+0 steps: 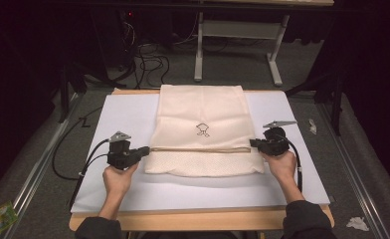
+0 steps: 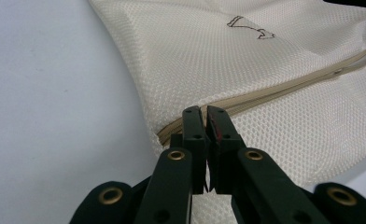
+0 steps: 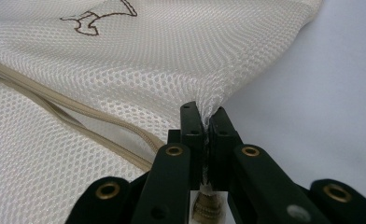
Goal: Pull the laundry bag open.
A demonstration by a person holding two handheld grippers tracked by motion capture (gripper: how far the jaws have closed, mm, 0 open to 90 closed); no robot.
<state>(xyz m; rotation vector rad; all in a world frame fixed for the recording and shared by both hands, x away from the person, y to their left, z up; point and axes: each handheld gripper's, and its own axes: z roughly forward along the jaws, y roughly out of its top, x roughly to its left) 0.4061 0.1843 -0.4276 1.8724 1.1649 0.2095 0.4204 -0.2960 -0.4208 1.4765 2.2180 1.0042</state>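
1. Your jaws were clamped on the mesh bag (image 1: 203,130) at both sides: the left gripper (image 2: 204,135) pinched the fabric at the end of the zipper (image 2: 284,88), and the right gripper (image 3: 204,128) bit a gathered tuft of the opposite side edge.
2. You held it at the two ends of the zipper line, likely to keep the bag taut and flat for folding or opening.
3. The bag lay in the middle of the bench (image 1: 302,149), its top reaching the far edge and its bottom well short of the near edge, on a white sheet.
4. The bag looked flat and empty; whether the zipper was open, you could not tell from here.
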